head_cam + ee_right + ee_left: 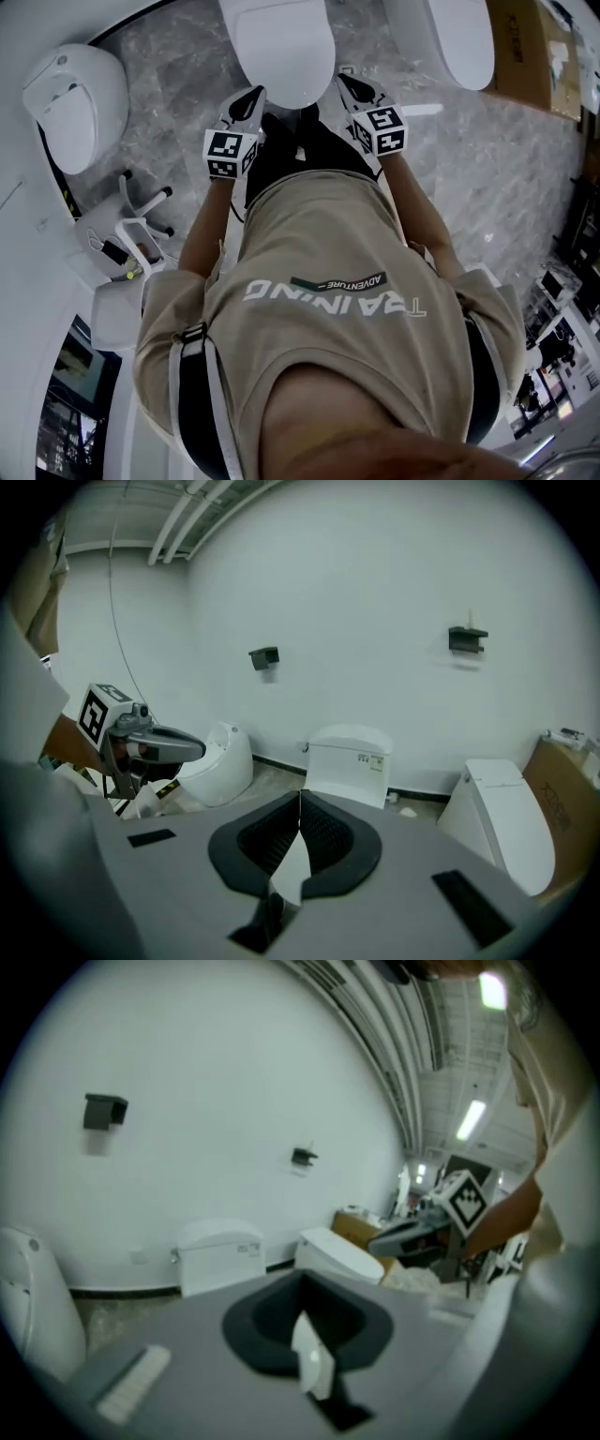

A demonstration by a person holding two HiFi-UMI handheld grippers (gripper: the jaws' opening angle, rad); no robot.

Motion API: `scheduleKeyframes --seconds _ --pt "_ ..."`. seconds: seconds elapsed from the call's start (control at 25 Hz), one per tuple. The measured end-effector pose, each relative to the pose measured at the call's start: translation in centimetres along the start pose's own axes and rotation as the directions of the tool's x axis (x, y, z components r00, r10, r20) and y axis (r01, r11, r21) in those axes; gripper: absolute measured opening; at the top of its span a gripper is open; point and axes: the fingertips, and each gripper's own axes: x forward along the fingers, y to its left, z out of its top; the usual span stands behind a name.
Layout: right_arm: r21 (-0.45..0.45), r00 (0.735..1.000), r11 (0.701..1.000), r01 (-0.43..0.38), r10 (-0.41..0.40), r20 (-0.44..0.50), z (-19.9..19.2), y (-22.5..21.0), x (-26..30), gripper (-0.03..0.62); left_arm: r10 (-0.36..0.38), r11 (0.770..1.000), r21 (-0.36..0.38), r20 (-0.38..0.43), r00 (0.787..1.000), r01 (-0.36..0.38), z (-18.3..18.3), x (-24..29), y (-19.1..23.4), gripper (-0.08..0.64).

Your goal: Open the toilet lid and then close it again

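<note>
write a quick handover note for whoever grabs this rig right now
Left gripper: shut, empty, beside the left edge of the toilet lid; contact unclear.
Right gripper: shut, empty, by the lid's right edge.
Toilet: directly ahead of the person, lid down.
Done: nothing I can confirm; the pictures don't show whether it was already opened.
Left: likely lift the lid, then lower it again.

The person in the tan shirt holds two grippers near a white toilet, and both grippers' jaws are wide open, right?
No, the jaws are shut, not wide open. The left gripper view shows the left gripper closed on nothing, and the right gripper view shows the right gripper the same. The rest is right.
</note>
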Motion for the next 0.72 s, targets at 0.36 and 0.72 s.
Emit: scheduleKeyframes --seconds 0.36,0.72 --pt "0.118 0.976 0.993 -0.005 0.030 -0.215 -12.0 -2.2 4.1 0.014 0.005 0.999 -0.038 -0.177 0.984 -0.012 -8.8 3.8 0.5 0.005" --pt "0.077 0.923 0.990 -0.116 0.136 -0.359 -21.4 -3.7 8.2 0.014 0.054 0.977 -0.182 -0.286 0.957 -0.110 -19.2 8.6 2.7 0.005"
